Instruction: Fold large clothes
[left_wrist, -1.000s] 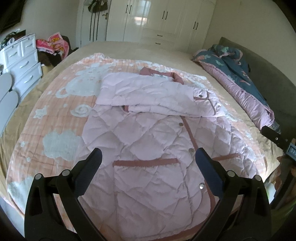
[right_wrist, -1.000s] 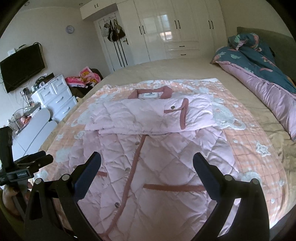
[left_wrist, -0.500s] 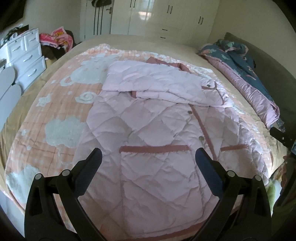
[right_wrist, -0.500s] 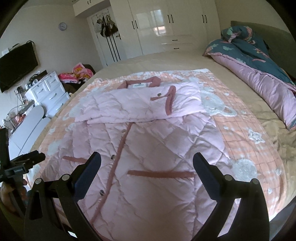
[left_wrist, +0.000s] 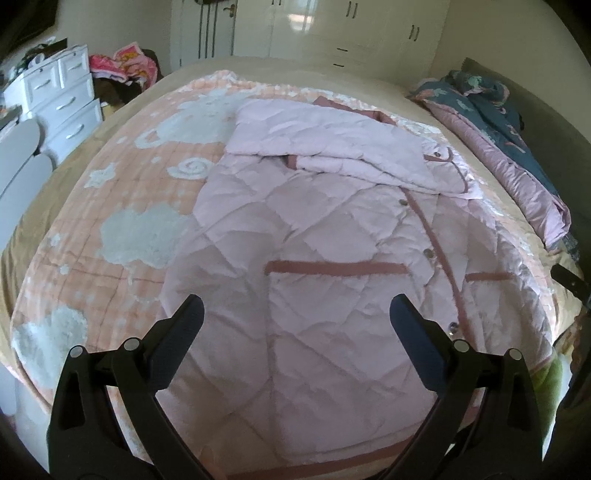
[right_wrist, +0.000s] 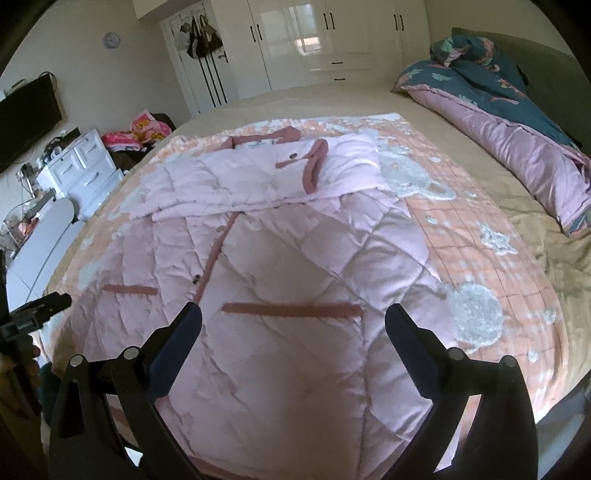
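Pink quilted coat (left_wrist: 332, 266) lies flat, front up, hem at 6 o'clock; both sleeves (right_wrist: 258, 177) folded across the chest toward 12 o'clock.

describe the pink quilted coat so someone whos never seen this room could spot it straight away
Start at the big bed filling the room, then the peach blanket with white clouds spread over it. The pink quilted coat lies flat on that blanket, sleeves folded across its chest. Unlike the rumpled purple-and-teal duvet by the headboard, it has diamond stitching, dusty-rose trim and snap buttons.
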